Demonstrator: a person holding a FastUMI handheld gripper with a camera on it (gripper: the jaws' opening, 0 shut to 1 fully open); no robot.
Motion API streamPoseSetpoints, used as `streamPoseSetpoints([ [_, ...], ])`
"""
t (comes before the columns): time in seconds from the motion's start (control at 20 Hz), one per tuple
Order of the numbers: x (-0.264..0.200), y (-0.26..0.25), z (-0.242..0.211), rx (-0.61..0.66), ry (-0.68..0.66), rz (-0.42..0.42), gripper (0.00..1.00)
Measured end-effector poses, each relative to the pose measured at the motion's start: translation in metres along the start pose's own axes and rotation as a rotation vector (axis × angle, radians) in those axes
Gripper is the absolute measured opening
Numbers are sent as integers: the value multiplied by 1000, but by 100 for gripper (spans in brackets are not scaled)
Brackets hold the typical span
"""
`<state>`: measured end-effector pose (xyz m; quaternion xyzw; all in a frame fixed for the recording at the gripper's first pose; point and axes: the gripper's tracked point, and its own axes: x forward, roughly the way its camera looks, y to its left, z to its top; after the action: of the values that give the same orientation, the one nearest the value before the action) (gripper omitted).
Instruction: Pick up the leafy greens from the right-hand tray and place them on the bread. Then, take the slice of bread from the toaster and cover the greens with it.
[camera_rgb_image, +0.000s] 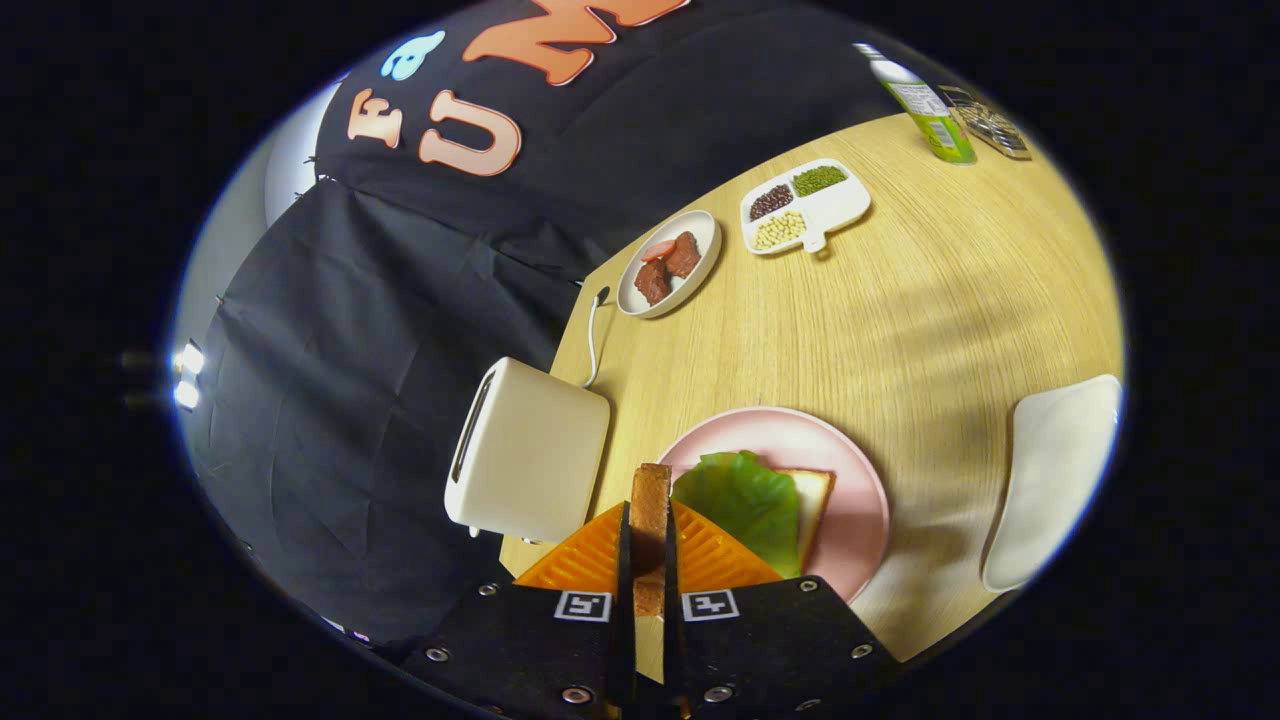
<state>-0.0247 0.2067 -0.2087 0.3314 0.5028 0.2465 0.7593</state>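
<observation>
My gripper (649, 520) is shut on a slice of toasted bread (650, 500), which stands on edge between the two fingers, lifted above the table. Just beyond the fingers, slightly right, a pink plate (850, 470) holds a slice of bread (815, 495) with the leafy greens (745, 500) lying on top of it. The cream toaster (530, 450) sits to the left of the plate, close to the table's edge, its slot facing away to the left. The white right-hand tray (1055, 470) lies to the right of the plate.
Farther back on the wooden table (930, 300) stand a bowl of meat pieces (670, 262), a divided dish of beans (805, 205), a green bottle (925, 105) and a metal rack (990, 122). The toaster's cord (592, 340) runs toward the table's far-left edge.
</observation>
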Motion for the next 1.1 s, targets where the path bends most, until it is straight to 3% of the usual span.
streamPoseSetpoints([
  [0.45,2,-28,-11,-56,-4,-81,11],
  [0.55,2,-31,-11,-73,-10,-95,15],
  [0.85,-8,-44,5,-200,-122,-189,31],
  [1.0,-22,-36,23,-244,-222,-202,50],
  [1.1,-37,-34,40,-297,-315,-233,55],
])
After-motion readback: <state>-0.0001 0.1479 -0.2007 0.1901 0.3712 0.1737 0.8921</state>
